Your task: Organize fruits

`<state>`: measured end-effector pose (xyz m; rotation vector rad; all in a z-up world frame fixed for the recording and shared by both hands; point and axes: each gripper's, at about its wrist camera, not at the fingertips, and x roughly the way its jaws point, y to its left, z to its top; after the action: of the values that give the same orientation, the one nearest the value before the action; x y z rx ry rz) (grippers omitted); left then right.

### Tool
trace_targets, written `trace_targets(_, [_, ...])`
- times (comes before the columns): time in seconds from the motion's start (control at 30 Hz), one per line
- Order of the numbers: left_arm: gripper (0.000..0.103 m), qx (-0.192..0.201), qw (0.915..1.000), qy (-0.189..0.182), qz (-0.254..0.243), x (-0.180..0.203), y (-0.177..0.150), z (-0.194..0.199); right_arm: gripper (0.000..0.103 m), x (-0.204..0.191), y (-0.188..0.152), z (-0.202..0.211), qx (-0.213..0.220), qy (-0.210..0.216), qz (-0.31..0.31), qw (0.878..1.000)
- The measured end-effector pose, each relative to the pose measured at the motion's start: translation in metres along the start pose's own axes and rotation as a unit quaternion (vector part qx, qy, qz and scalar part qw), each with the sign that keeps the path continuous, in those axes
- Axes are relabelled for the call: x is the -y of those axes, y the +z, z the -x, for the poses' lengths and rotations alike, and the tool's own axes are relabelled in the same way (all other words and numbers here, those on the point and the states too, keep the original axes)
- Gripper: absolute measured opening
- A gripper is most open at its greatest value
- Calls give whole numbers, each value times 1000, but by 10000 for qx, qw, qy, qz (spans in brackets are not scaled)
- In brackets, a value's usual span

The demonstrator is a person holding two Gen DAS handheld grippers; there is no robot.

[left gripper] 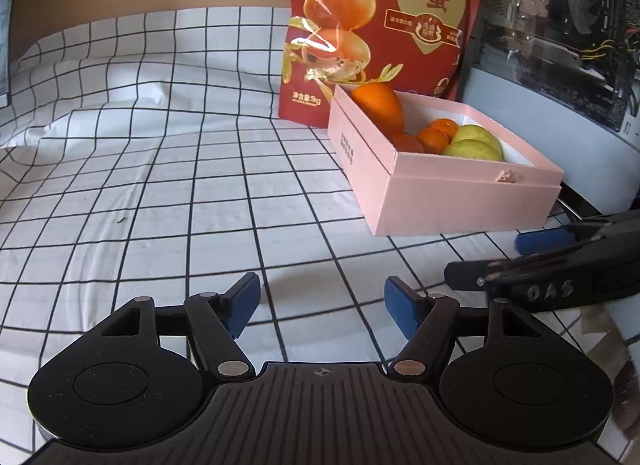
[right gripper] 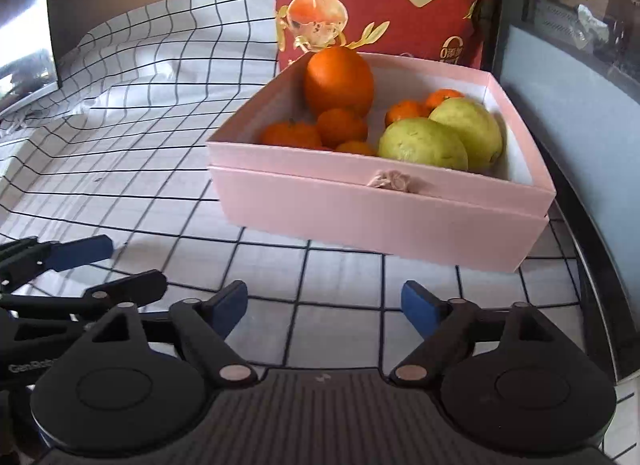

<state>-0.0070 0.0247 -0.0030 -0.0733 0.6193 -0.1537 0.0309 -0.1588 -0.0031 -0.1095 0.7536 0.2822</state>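
We hold both grippers spread and empty over the checked worktop (left gripper: 160, 193), our right gripper (right gripper: 322, 311) nearer the pink box (right gripper: 380, 221), which lies just ahead with the fruits inside; our left gripper (left gripper: 320, 307) sits further left.

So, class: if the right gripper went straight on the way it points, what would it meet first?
Probably the checked cloth, just short of the pink box; depth is unclear.

Pink box (right gripper: 360, 201) on checked cloth (right gripper: 160, 169), holding large orange (right gripper: 339, 79), mandarins (right gripper: 342, 127), two green fruits (right gripper: 424, 143); right gripper (right gripper: 324, 307) spread, empty.
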Motion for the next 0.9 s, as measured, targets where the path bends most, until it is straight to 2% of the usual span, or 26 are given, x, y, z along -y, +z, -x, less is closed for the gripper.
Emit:
trace_targets(0.1, [74,3,9999,99,31,2,3,-5,102,2,-3,-6,124,-286,-35,9995])
trace_targets(0.37, [74,-10,9995,300,-7,8,5,-10,103,10,-11,-4,282,-504,-298,9979])
trace_targets(0.43, [74,-36,9993,363,-101,10,5,-11,103,10,-18,-3,542,-461,-197,9973])
trace_targets(0.53, [76,-76,9980,532,-339,18,5,-13,103,12,-18,-4,542,-458,-233,9972])
trace_targets(0.9, [76,-81,9984,499,-269,13,6,-14,103,12,-18,-4,543,-461,-254,9971])
